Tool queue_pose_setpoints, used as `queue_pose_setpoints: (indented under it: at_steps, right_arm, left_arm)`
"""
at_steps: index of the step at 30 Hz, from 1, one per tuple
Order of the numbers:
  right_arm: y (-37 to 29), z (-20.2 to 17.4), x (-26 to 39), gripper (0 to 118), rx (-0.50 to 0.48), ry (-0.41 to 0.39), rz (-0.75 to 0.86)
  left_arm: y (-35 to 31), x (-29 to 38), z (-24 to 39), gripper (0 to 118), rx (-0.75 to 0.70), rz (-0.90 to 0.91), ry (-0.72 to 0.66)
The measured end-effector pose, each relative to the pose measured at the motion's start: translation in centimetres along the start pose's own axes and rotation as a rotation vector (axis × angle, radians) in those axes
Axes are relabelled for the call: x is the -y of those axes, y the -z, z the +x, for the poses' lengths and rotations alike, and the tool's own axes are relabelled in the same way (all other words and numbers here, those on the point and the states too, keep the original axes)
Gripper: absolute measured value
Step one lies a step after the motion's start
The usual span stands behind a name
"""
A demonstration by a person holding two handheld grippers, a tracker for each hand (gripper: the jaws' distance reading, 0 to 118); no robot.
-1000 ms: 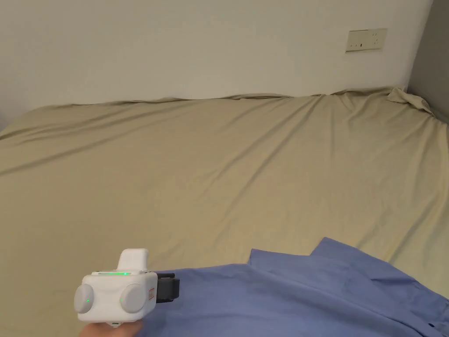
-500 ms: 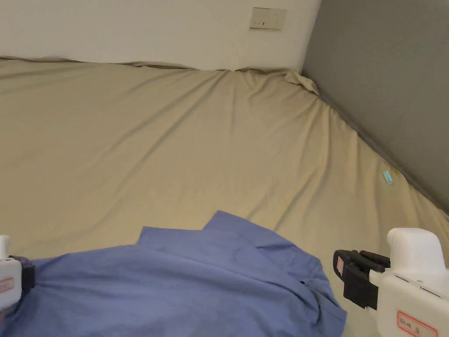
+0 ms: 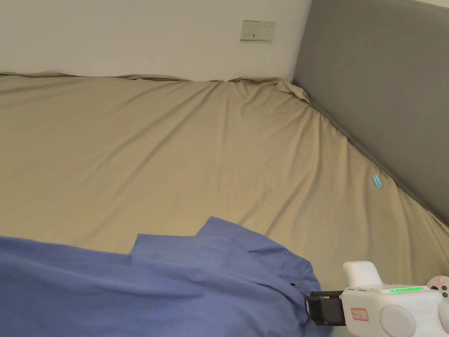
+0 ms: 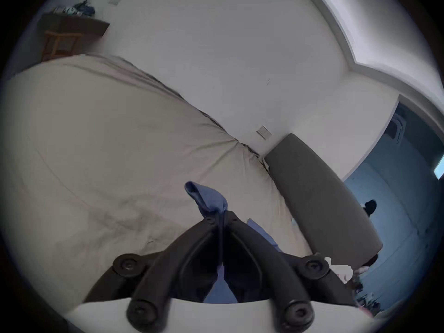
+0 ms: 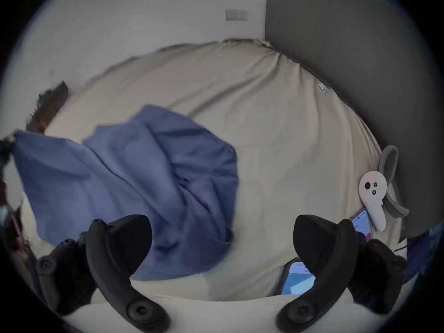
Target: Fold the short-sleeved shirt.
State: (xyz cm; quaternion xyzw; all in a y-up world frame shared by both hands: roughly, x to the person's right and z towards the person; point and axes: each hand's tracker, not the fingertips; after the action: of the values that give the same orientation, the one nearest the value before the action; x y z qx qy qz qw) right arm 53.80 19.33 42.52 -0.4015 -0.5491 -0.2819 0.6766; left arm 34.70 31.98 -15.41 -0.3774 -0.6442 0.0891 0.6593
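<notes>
- We see the blue short-sleeved shirt (image 3: 175, 285) lying rumpled on the bed (image 3: 197, 153), at its near edge — a collar-like flap points toward the far wall.
- In the right gripper view the shirt (image 5: 134, 182) spreads left of centre over the beige sheet, creased, with one corner drawn up and away at the left edge of the picture.
- Our left gripper (image 4: 219, 220) has its jaws pressed together on a fold of the shirt (image 4: 209, 199); a small bunch of blue cloth sticks out past the tips, and more cloth runs down between the jaws toward the camera.
- Our right gripper (image 5: 222, 239) has its jaws spread wide — nothing between them but sheet and the shirt's near edge, and we cannot tell whether the left jaw touches the cloth.
- In the head view the right gripper (image 3: 312, 307) sits at the bed's near right corner, its dark tip just beside the shirt's right edge.
- A grey headboard (image 3: 386, 101) runs along the bed's right side.
- A small turquoise clip (image 3: 377, 181) lies on the sheet near the headboard.
- A white handheld controller (image 5: 372, 194) rests by the headboard, with two lit phones (image 5: 298, 278) near it at the bed's near edge.
- A wall socket plate (image 3: 258, 30) sits on the far wall.
</notes>
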Motion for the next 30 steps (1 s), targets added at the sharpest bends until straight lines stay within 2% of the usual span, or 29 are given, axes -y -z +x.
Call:
queue_pose_setpoints:
  at_steps: [2, 4, 7, 8, 9, 10, 12, 13, 15, 17, 19, 20, 24, 30]
  right_arm:
    - [0.8, 0.2, 0.3, 117, 0.01, 0.019, -0.021]
    - [1.2, 0.4, 0.4, 105, 0.018, 0.068, -0.034]
    - [2.2, 0.8, 0.3, 46, 0.043, 0.128, -0.091]
    - [2.3, 1.0, 0.3, 21, -0.026, 0.178, -0.099]
    - [2.3, 1.2, 0.4, 13, -0.121, 0.234, -0.1]
    - [2.1, 1.1, 0.5, 12, -0.184, 0.272, -0.092]
    - [0.6, 0.7, 0.4, 11, -0.135, 0.244, -0.054]
    - [-0.8, 0.6, 0.3, 9, -0.154, 0.244, 0.022]
    - [-4.3, 0.4, -0.3, 8, -0.292, 0.257, 0.125]
    - [-8.2, -0.1, -1.4, 8, -0.39, 0.205, 0.278]
    - [-12.1, -1.2, -2.9, 8, -0.433, 0.113, 0.432]
    - [-14.1, -2.0, -4.2, 8, -0.423, 0.072, 0.492]
    - [-20.5, -5.9, -11.0, 8, -0.209, -0.028, 0.6]
    - [-26.7, -8.2, -20.3, 7, 0.036, -0.027, 0.704]
  left_arm:
    - [-0.9, 0.0, 0.3, 0, -0.01, 0.006, 0.008]
    - [-1.5, 0.0, 0.0, 0, -0.012, 0.007, 0.004]
    - [-1.7, 0.3, -0.2, 0, -0.015, 0.014, -0.016]
    - [-1.8, 0.6, -0.4, 0, -0.022, 0.016, -0.021]
    - [-1.8, 0.8, -0.5, 0, -0.027, 0.021, -0.025]
    - [-1.8, 0.9, -0.6, 0, -0.02, 0.029, -0.051]
    - [-2.2, 1.4, -0.7, 0, -0.009, 0.042, -0.097]
    - [-2.4, 1.4, -0.7, 0, -0.002, 0.048, -0.116]
    - [-2.7, 1.2, -0.7, 0, 0.055, 0.071, -0.193]
    - [-3.0, 0.4, -0.8, 0, 0.182, 0.088, -0.295]
    - [-2.7, -1.0, 0.3, 0, 0.233, 0.114, -0.319]
    - [-2.8, -1.8, 1.1, 0, 0.231, 0.13, -0.305]
    - [-4.5, -7.9, 4.9, 0, 0.212, 0.289, -0.225]
    - [-9.2, -17.3, 8.0, 0, 0.008, 0.548, -0.162]
